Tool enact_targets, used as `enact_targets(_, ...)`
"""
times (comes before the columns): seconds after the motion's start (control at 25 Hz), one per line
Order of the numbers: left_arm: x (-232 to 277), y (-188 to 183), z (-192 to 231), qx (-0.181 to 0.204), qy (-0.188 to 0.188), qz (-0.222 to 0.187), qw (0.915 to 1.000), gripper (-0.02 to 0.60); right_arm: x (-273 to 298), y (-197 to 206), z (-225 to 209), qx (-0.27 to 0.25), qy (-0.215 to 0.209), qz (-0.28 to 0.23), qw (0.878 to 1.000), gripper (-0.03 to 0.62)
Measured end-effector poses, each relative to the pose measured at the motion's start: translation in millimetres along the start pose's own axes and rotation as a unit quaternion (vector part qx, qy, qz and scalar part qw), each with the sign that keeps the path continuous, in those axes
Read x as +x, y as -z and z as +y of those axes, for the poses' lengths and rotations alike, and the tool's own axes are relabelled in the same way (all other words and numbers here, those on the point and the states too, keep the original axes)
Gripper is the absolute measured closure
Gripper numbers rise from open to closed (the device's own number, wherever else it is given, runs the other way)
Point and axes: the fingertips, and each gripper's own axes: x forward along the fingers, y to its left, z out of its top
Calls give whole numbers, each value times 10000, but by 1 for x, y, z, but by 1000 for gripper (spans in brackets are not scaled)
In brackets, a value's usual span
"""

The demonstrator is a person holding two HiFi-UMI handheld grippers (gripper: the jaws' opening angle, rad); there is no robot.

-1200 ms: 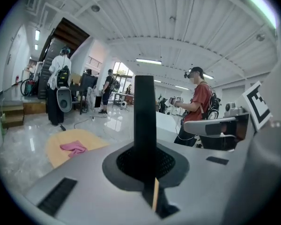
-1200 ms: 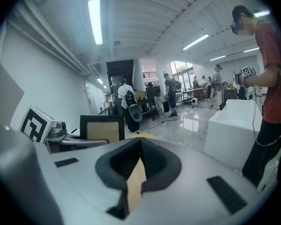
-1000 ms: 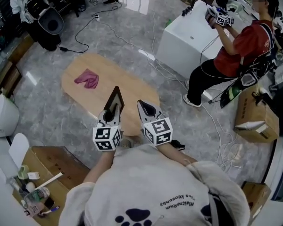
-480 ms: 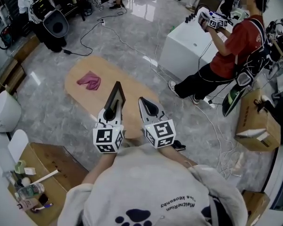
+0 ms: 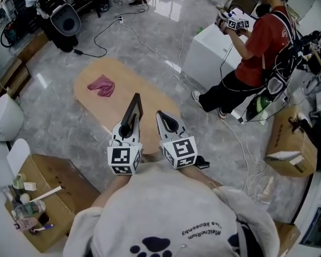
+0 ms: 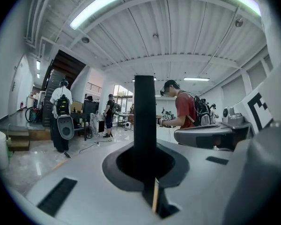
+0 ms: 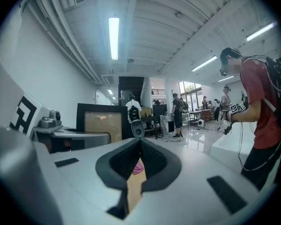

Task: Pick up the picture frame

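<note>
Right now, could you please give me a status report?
Left gripper shut on picture frame, held upright above table. Right gripper shut, empty. Pink cloth on table, clear of frame.

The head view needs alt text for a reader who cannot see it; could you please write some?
Seen from above, the left gripper holds a black picture frame upright over an oval wooden table with a pink cloth on it; the right gripper, shut and empty, is beside it.
</note>
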Motion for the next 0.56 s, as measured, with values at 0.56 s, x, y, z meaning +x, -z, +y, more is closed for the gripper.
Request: enact_targets(0.56, 5, -6, -6, 119, -6, -118, 9999, 563, -1, -2, -8, -88, -42, -13, 10000, 585)
